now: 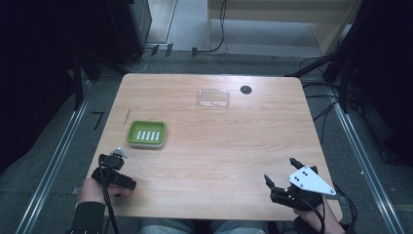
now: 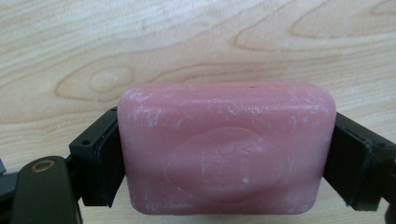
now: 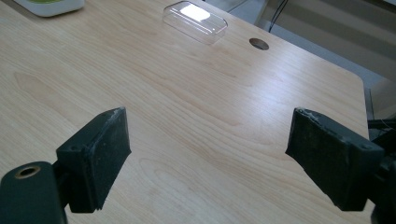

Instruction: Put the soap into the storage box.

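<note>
The soap [image 2: 226, 149] sits squarely between the jaws of the left gripper [image 2: 226, 158], whose pads press on its two short ends, so that gripper is closed on the bar and holds it just above the desk [image 2: 196, 42]. In the high view the left gripper [image 1: 113, 168] is at the desk's near left corner, close to the edge, with the green dish [image 1: 146, 133] a little beyond it and well apart from the clear lid [image 1: 213, 97] and the dark hole [image 1: 246, 89] at the far side. From that height the soap cannot be made out in the jaws; the left gripper view is what shows the grip, with wood grain behind the bar. The right gripper [image 1: 280, 173] is at the near right corner; the right gripper view shows its jaws [image 3: 208, 154] spread wide with nothing between them but bare desk, and farther off the lid [image 3: 196, 21], the hole [image 3: 259, 44] and a corner of the dish [image 3: 49, 5]. The soap is a pink, rounded rectangular bar, its surface scuffed with whitish marks, with a raised oval stamp in the middle whose lettering is too faint to read.
</note>
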A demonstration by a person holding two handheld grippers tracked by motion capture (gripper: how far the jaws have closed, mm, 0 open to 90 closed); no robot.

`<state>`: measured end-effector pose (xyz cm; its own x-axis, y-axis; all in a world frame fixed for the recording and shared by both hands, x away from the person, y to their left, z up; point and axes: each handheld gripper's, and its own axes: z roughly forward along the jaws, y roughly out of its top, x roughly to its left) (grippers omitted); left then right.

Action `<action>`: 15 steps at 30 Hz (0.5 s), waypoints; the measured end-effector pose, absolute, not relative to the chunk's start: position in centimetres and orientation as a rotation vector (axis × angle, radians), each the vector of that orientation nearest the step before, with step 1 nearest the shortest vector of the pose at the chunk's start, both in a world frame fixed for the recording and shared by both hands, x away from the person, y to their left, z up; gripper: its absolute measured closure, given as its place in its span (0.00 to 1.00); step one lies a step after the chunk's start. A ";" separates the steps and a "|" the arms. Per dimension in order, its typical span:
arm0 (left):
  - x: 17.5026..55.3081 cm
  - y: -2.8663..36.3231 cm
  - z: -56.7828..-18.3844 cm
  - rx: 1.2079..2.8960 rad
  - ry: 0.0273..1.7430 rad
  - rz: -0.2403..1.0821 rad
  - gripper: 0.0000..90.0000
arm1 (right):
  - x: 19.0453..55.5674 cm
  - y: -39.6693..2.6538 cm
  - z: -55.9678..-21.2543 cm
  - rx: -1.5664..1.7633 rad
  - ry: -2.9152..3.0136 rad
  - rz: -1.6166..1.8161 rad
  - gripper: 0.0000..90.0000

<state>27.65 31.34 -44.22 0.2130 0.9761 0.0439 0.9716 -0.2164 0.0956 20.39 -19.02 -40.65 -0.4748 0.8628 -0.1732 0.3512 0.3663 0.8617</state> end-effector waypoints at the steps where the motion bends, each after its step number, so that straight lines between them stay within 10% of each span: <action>1: 27.8 31.3 -44.2 2.416 1.932 0.145 0.15 | 20.4 -19.0 -40.7 1.046 2.000 1.042 0.15; 15: 29.1 30.9 -43.5 2.445 1.887 0.151 0.15 | 20.4 -19.0 -40.6 1.044 2.001 1.043 0.15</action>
